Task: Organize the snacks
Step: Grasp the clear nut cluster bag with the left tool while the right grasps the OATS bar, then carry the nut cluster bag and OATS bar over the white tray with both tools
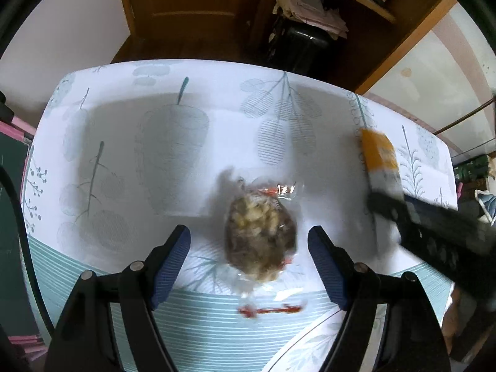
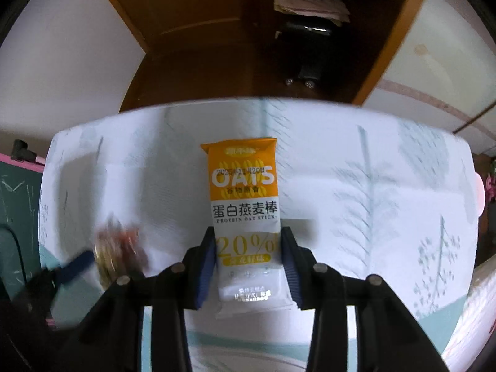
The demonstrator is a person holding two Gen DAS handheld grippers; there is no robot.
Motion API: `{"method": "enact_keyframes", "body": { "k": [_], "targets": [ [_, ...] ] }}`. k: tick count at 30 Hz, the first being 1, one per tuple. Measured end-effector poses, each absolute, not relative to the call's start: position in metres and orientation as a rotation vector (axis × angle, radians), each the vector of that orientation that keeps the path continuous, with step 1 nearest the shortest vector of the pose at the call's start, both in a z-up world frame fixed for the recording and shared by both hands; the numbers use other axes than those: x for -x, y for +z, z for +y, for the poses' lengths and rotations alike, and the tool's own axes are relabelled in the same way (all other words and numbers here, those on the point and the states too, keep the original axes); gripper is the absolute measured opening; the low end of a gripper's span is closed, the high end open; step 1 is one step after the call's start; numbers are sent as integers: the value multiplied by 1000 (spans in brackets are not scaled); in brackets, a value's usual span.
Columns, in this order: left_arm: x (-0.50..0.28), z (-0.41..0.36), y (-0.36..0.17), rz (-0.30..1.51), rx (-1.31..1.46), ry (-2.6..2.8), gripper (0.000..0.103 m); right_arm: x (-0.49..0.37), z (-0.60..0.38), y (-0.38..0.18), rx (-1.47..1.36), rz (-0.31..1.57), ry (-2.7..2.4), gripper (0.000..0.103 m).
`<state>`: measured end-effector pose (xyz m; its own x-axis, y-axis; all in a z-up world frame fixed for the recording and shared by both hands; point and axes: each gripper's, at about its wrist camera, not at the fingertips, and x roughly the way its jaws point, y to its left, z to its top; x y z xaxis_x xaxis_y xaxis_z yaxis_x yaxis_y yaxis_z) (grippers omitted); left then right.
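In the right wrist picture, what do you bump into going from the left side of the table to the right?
The left gripper → the clear-wrapped snack → the oat stick packet held in the right gripper → bare leaf-print tablecloth.

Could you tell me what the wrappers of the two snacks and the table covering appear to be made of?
Oat stick packet: opaque printed plastic film, probably matte; crisp print, crimped top edge.
Round snack: clear glossy plastic wrap; contents show through, glints at the red-trimmed ends.
Tablecloth: looks like smooth printed vinyl or coated cloth with leaf patterns; lies flat, and the blur leaves it open.
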<state>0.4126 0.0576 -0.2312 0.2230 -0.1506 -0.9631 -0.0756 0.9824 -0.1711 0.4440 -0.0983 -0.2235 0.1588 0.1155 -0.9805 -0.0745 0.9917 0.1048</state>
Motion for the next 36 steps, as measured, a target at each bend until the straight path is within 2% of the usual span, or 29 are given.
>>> {"method": "enact_keyframes", "body": {
  "k": [1, 3, 4, 6, 12, 16, 21, 27, 32, 36],
  "targets": [
    [-413, 54, -231, 1348, 193, -52, 77, -439, -104, -223, -31, 1408, 135, 40],
    [-412, 49, -230, 1334, 176, -41, 65, -426, -116, -222, -29, 1417, 128, 40],
    [-411, 44, -229, 1323, 150, -28, 52, -419, -121, -223, -30, 1424, 125, 40],
    [-408, 40, -225, 1310, 121, -11, 41, -409, -130, -222, -43, 1440, 124, 40],
    [-392, 34, -184, 1264, 74, 23, 40, -383, -145, -199, -97, 1431, 139, 39],
    [-363, 30, -116, 1166, 13, 10, 40, -362, -149, -154, -122, 1365, 168, 39],
    [-323, 29, -28, 1039, -27, -16, 40, -309, -151, -70, -115, 1226, 191, 39],
    [-239, 20, 78, 885, -72, -58, 40, -239, -155, 36, -117, 1035, 233, 39],
    [-165, 12, 128, 832, -128, -104, 41, -171, -154, 98, -91, 916, 270, 40],
    [-103, 9, 146, 786, -176, -172, 41, -120, -165, 119, -96, 851, 294, 40]
  ]
}}
